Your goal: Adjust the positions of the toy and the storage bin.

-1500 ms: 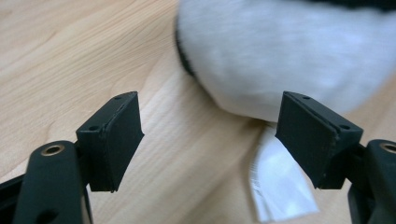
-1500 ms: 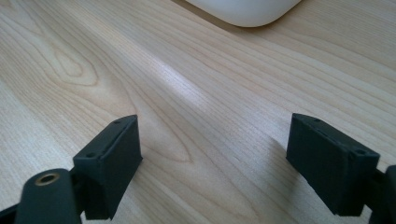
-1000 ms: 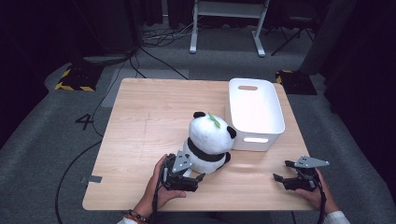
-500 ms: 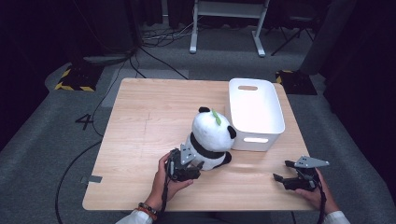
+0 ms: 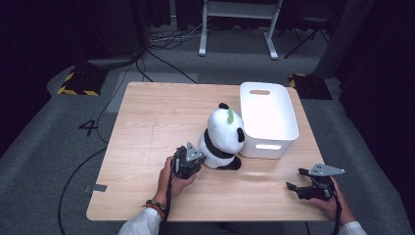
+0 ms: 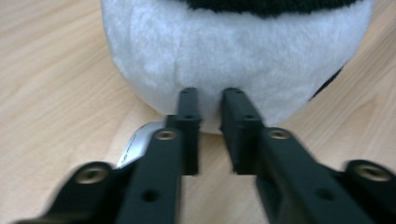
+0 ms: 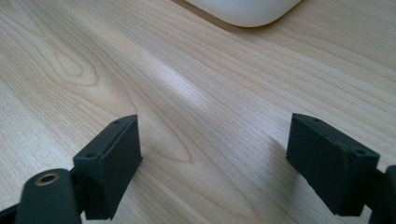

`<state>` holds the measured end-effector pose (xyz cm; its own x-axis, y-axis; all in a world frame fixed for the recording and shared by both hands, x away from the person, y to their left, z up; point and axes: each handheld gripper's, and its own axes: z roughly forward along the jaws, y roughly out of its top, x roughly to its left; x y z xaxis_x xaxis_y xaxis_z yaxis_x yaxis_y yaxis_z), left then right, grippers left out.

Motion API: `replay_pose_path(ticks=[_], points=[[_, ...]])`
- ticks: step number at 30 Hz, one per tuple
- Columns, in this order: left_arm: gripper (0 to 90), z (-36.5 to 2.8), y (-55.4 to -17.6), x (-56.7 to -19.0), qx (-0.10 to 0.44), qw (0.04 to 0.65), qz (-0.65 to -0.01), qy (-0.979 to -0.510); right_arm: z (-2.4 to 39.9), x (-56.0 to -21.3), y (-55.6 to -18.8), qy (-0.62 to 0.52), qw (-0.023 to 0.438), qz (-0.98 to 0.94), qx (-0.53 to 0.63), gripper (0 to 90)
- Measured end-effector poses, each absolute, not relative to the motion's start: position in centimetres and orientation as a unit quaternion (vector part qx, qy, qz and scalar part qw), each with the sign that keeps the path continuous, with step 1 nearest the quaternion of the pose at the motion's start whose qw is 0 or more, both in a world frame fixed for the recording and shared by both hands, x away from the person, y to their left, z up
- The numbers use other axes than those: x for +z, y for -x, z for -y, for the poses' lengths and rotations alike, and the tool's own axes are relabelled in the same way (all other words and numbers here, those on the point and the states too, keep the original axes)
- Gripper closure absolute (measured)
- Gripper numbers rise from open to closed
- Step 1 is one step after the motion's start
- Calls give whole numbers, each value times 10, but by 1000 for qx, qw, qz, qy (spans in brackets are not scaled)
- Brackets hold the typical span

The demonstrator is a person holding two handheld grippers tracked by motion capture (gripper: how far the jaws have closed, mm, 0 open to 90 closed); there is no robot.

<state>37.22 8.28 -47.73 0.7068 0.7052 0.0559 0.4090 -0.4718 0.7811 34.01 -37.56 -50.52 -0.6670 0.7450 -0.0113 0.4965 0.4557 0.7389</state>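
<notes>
I am looking down on a pale wooden table (image 5: 147, 127) where a plush panda (image 5: 222, 137) is sitting upright near the middle, touching or just beside the near left corner of a white plastic bin (image 5: 293, 128).

My left gripper (image 5: 188, 161) is sitting low at the panda's base. Its jaws have just been closing, and in the left gripper view they are nearly together with their tips pressing into the white fur at the bottom of the toy (image 6: 233, 60), seemingly nipping a small fold of plush. My right gripper (image 5: 306, 185) is resting well apart near the table's front right corner, jaws spread wide over bare wood with nothing between them.

I am judging the panda to be light, soft and squashy, with nothing breakable. Its fur will likely give and slide, so a pinch of pile alone could slip loose. A fuller hold around the body or neck, or on a limb, should be surer.

A white tag (image 6: 135, 147) is peeking out beside the left jaw; I cannot read any writing on it. A number 4 (image 5: 90, 127) is marked on the grey floor left of the table.
</notes>
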Motion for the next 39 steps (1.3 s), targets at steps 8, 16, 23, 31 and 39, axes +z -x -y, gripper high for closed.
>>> replay_pose_path(ticks=[8,16,23,31,39], points=[[900,-88,-381,-479,192,392,-333,-836,376,-505,-340,-371,170,-836,367,179],[588,-93,-366,-465,192,437,-332,-814,376,-505,-340,-371,169,-836,367,179],[229,-73,-355,-447,196,464,-328,-799,376,-505,-340,-371,170,-836,367,179],[160,-51,-350,-442,202,469,-314,-800,376,-505,-340,-371,170,-836,367,179],[159,-44,-359,-436,208,490,-334,-778,376,-505,-340,-371,170,-836,367,179]])
